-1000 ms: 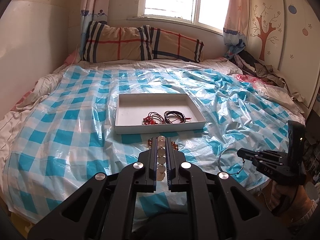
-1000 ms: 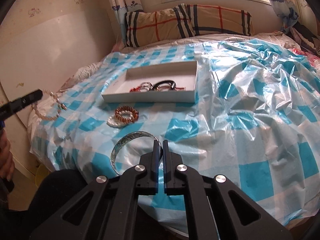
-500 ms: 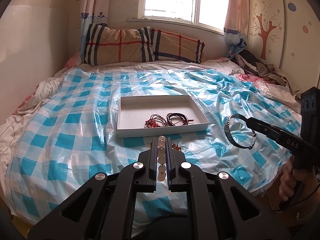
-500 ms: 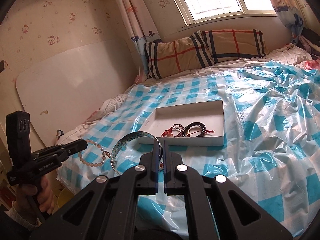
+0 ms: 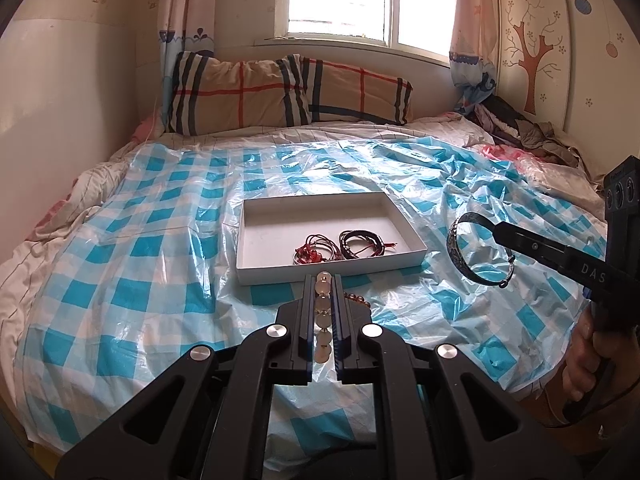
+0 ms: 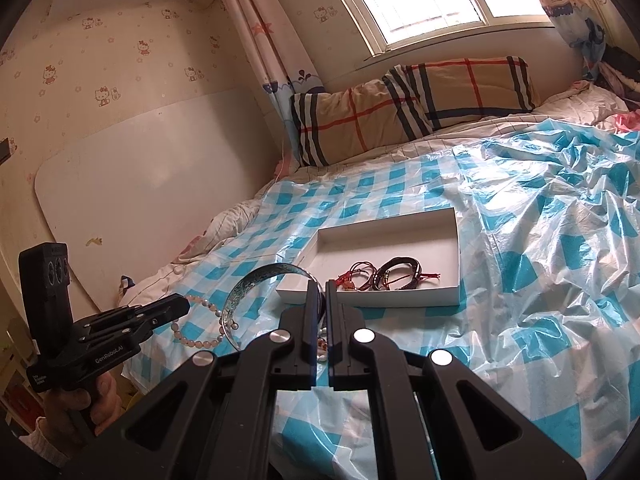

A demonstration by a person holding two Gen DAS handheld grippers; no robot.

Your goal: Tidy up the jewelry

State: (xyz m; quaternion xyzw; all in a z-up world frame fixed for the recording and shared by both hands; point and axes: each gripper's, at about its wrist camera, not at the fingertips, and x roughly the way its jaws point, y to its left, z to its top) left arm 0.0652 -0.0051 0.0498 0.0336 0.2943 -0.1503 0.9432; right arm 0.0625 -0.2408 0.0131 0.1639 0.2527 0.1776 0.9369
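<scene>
A white shallow box (image 5: pixel 256 236) (image 6: pixel 448 236) lies on the bed and holds a red cord bracelet (image 5: pixel 314 249) (image 6: pixel 356 276) and a black cord bracelet (image 5: pixel 360 242) (image 6: pixel 398 276). My left gripper (image 5: pixel 323 280) (image 6: pixel 186 304) is shut on a pale bead bracelet (image 5: pixel 322 312) (image 6: pixel 196 330), held above the bed in front of the box. My right gripper (image 6: pixel 318 286) (image 5: pixel 498 229) is shut on a silver patterned bangle (image 6: pixel 256 292) (image 5: pixel 460 254), held in the air to the right of the box. An amber bead bracelet (image 5: pixel 356 299) lies on the sheet just before the box.
The bed is covered by a blue-and-white checked plastic sheet (image 5: pixel 140 248). Plaid pillows (image 5: pixel 280 92) lie at the head under the window. A heap of clothes (image 5: pixel 520 128) sits at the far right. A white board (image 6: pixel 140 200) leans on the left wall.
Both grippers have risen above the bed with their jewelry. The right gripper carried the bangle up and toward the box. The left gripper still holds the bead bracelet.
</scene>
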